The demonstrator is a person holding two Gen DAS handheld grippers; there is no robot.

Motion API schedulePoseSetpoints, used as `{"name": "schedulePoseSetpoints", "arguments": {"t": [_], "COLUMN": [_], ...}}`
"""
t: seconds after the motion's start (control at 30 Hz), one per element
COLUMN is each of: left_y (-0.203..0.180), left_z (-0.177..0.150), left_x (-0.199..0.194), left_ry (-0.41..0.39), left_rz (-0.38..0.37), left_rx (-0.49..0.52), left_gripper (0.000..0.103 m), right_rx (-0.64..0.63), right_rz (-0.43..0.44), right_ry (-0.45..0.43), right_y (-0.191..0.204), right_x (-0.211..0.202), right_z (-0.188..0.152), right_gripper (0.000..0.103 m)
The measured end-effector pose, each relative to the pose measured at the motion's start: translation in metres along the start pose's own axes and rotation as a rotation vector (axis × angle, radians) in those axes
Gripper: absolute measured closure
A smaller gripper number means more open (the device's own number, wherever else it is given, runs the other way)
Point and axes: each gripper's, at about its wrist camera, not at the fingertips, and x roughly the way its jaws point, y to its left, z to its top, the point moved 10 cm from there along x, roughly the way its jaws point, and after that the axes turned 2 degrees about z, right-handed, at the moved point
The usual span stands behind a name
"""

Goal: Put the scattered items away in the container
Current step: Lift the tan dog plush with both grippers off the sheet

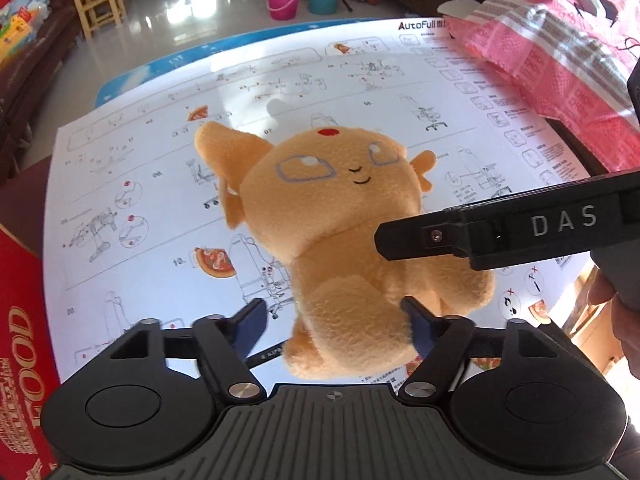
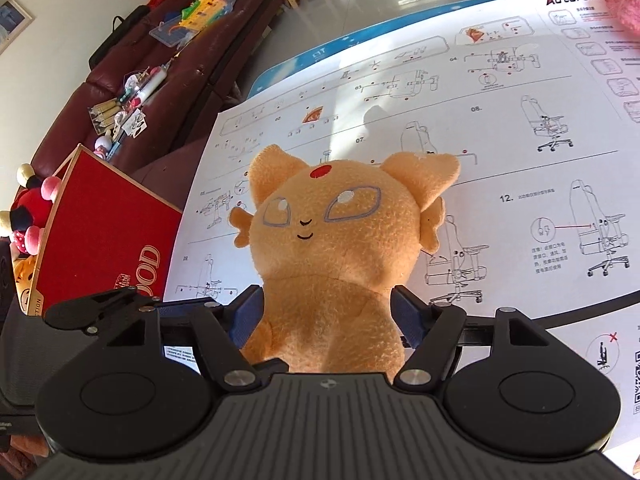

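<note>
Above the white instruction sheet [image 2: 500, 128] I have the orange plush [image 2: 340, 248] lifted, mid-carry; next I swing it left to the red box [image 2: 108, 236] and release. The right gripper [image 2: 326, 316] pinches its body, while the left gripper [image 1: 334, 326] stands half-spread, only its right pad touching the plush's lower body

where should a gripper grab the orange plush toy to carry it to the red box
Grip the orange plush toy around its narrow body below the big head, jaws closing from either flank, as the right gripper does now. The waist is slimmer and squashes; the round head is too wide. The left gripper flanks its lower body too. The red box sits left.
</note>
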Motion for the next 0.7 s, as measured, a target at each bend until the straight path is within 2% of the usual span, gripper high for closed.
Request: {"name": "schedulePoseSetpoints", "arguments": {"t": [0.03,0.33,0.4,0.43,0.57,0.63,0.7], "left_y": [-0.001,-0.004,-0.004,-0.003,0.005,0.009,0.011], "left_z": [-0.002,-0.006,-0.006,-0.007,-0.01,-0.007,-0.001], "left_x": [0.003,0.001,0.002,0.002,0.001,-0.001,-0.006], "left_ry": [0.011,-0.022,-0.024,-0.023,-0.011,0.003,-0.002], "left_rz": [-0.017,-0.01,-0.014,-0.015,-0.036,-0.05,-0.032], "left_rx": [-0.011,0.033,0.034,0.034,0.009,-0.002,0.023], "left_gripper": [0.054,0.055,0.056,0.056,0.056,0.056,0.059], "right_rx": [0.005,0.045,0.019,0.002,-0.072,-0.083,-0.079], "right_rz": [-0.005,0.0,0.001,0.002,-0.015,-0.008,-0.005], "right_ry": [0.001,0.025,0.031,0.039,0.036,0.04,0.043], "right_y": [-0.003,-0.008,-0.003,0.0,0.002,0.002,0.001], "right_x": [-0.001,0.007,0.01,0.011,0.01,0.008,0.009], "right_z": [-0.002,-0.009,-0.01,-0.012,-0.018,-0.021,-0.024], "right_gripper": [0.028,0.028,0.035,0.043,0.056,0.058,0.059]}}
